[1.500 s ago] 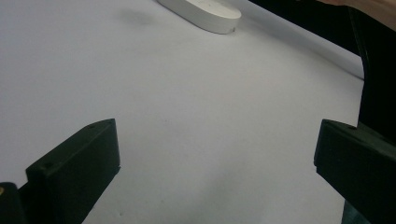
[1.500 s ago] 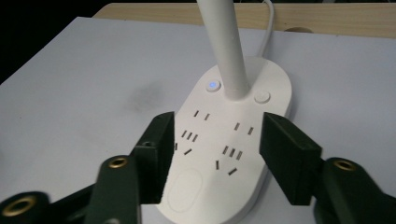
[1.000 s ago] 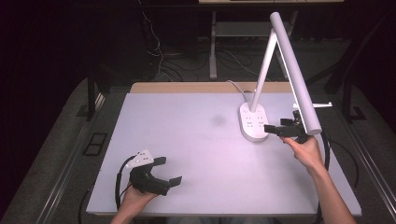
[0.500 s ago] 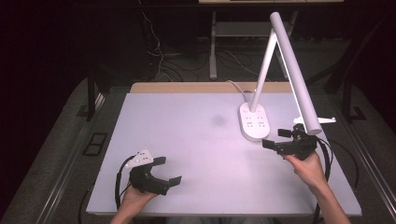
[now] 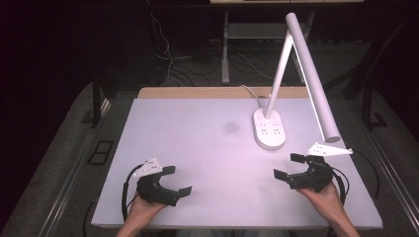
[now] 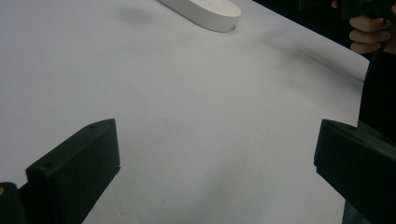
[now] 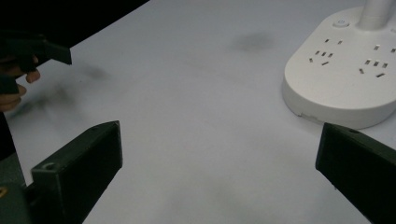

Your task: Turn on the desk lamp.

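Risk, high view: right gripper (image 5: pixel 294 166) sits lower right of frame, jaws apart, empty, near lamp base (image 5: pixel 270 129) and under lamp head (image 5: pixel 316 91); a quick lift of that hand could prob. knock the head or shove the base, since the lamp looks top-heavy on its thin arm.
Left gripper (image 5: pixel 174 180), high view: lower left of frame, jaws apart, empty, well apart from lamp; low risk.
Lamp look, high view: white, oval base w/ sockets, upper right of table (image 5: pixel 197 148); cord runs off far edge.
Left gripper view: base end (image 6: pixel 205 11) at top centre, far off; own jaws wide apart.
Right gripper view: base (image 7: pixel 345 79) upper right, sockets + small button visible; just past right jaw, not touching. Jaws apart.
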Available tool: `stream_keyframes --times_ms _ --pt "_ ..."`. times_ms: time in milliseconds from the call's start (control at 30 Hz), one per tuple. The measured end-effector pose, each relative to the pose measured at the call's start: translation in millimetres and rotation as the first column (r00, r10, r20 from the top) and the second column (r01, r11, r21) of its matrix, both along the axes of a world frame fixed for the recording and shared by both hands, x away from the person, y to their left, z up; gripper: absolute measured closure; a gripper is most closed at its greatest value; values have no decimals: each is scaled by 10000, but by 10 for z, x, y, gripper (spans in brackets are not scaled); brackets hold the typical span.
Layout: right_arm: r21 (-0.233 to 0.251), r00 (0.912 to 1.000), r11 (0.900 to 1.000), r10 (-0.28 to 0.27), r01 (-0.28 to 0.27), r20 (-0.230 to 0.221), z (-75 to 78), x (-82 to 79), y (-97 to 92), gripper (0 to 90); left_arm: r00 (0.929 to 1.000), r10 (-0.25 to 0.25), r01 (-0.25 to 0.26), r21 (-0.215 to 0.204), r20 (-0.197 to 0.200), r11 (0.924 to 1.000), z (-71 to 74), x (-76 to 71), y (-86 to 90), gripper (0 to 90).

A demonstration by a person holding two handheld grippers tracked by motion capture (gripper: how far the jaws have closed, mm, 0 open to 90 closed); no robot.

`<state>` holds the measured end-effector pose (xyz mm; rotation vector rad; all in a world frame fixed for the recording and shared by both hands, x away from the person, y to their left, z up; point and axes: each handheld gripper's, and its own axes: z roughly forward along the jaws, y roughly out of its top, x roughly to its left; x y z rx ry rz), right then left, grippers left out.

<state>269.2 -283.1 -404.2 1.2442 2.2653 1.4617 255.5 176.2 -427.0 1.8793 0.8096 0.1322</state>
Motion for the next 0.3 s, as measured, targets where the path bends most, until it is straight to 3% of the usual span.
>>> stream_keyframes --times_ms 300 --pt "-286 9997 9996 30 -37 -248 -181 -168 0 3 10000 33 -33 -9 -28 10000 -3 7 -4 0"
